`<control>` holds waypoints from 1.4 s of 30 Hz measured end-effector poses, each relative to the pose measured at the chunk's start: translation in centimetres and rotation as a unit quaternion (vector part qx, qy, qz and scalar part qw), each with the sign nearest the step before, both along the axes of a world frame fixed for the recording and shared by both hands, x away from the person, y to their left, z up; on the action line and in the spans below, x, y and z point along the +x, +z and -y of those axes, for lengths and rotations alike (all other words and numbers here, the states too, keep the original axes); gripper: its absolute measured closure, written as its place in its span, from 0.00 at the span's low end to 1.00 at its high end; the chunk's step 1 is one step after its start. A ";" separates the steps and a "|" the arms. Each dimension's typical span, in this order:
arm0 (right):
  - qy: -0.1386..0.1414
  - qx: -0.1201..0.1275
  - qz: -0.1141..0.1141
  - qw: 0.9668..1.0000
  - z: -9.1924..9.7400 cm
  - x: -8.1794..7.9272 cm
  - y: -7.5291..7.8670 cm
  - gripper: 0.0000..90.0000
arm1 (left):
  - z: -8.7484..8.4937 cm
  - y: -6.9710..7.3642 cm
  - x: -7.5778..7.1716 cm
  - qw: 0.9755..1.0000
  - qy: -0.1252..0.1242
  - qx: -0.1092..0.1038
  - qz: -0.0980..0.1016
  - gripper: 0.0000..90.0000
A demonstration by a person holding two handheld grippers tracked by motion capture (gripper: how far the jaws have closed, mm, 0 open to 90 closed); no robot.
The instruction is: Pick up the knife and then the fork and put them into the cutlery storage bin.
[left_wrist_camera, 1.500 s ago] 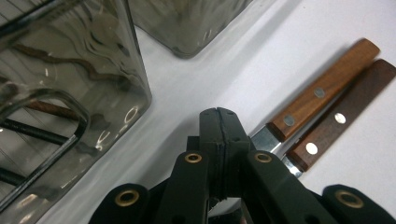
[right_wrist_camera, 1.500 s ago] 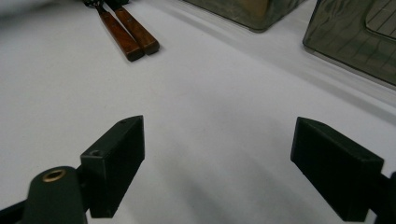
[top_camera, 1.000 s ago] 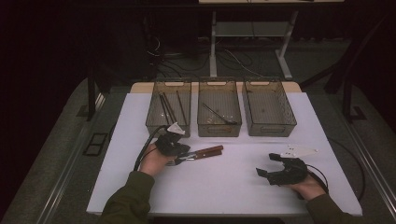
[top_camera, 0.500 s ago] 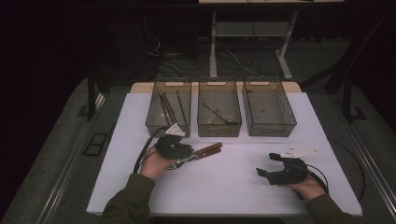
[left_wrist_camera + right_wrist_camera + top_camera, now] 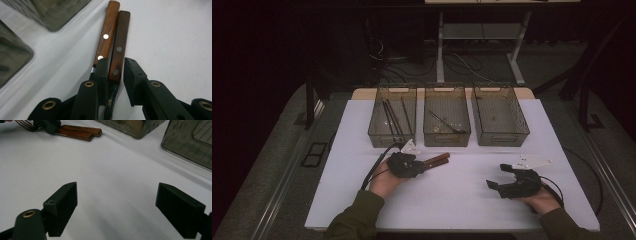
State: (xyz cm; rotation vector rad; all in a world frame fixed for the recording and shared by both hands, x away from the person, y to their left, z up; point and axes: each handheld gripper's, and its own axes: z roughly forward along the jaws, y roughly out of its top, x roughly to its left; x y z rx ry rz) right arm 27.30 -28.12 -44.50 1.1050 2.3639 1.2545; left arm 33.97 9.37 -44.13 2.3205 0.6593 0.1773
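Two wooden-handled utensils (image 5: pixel 113 42) lay side by side on the white table (image 5: pixel 462 200), just in front of the left bin (image 5: pixel 392 116) and the middle bin (image 5: pixel 447 116), with the right bin (image 5: pixel 499 116) well apart from them. In the left gripper view the handles ran straight away from the left gripper (image 5: pixel 115 75), their long axis in line with its jaws, butt ends pointing away and metal ends back under the gripper body. In the high view that axis slanted up and to the right, toward the middle bin. The right gripper view showed fork tines (image 5: pixel 26 125) at the near end of one utensil; what the other one ended in could not be told.

The jaws of the left gripper had just been opening. They stood slightly apart with the darker handle between them: one pad lay against or over the handles, the other stood clear with a visible gap. No firm clamp was judged present.

The right gripper (image 5: pixel 125 212) rested low on the table with its jaws wide apart and nothing between them, well apart from the utensils. The left hand (image 5: pixel 384 182) was plainly the nearer. Any regrasp would need the jaws to close across the handles, square to their length.
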 end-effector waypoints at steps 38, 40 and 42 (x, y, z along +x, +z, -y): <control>0.014 0.011 0.000 1.000 0.0 0.1 0.2 0.19 | 0.2 0.0 -0.3 1.000 -0.027 0.014 -0.005 0.86; 0.016 0.014 -0.002 1.000 -0.1 0.1 0.2 0.19 | 0.3 0.2 -0.4 0.999 -0.032 0.014 -0.007 0.86; 0.019 0.019 -0.005 1.000 -0.1 0.2 0.2 0.19 | 0.4 0.5 -0.5 0.999 -0.032 0.007 -0.014 0.86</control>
